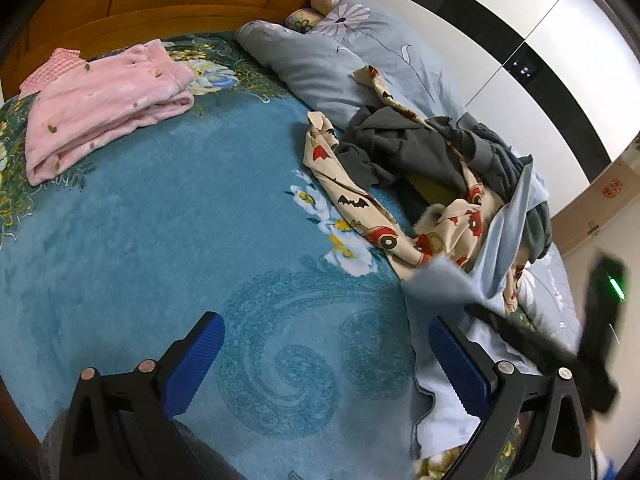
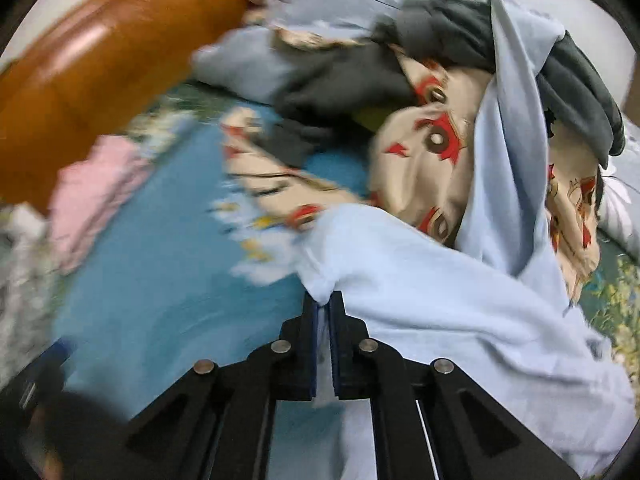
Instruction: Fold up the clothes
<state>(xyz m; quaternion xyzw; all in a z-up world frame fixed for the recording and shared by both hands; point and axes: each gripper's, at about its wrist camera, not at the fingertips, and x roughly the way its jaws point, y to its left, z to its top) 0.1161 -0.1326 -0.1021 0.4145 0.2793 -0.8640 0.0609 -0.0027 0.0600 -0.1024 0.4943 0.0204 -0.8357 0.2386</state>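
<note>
The light blue garment (image 2: 440,292) is pinched by one edge between my right jaws (image 2: 324,304), closed tight on the fabric, so I can drag it clear of the heap. Most of it trails off to the right of those jaws, and a long strip still runs up into the pile ahead, where it is wound among the grey clothes (image 2: 460,20) and the cream car-print garment (image 2: 424,160). I judge that tangle is why it needs pulling out before any folding. My left jaws (image 1: 324,364) stand wide open with nothing between them, over bare blue blanket (image 1: 160,240), ready to take a second corner. The folded pink garment (image 1: 104,104) lies well ahead and left of them, set apart as done.
</note>
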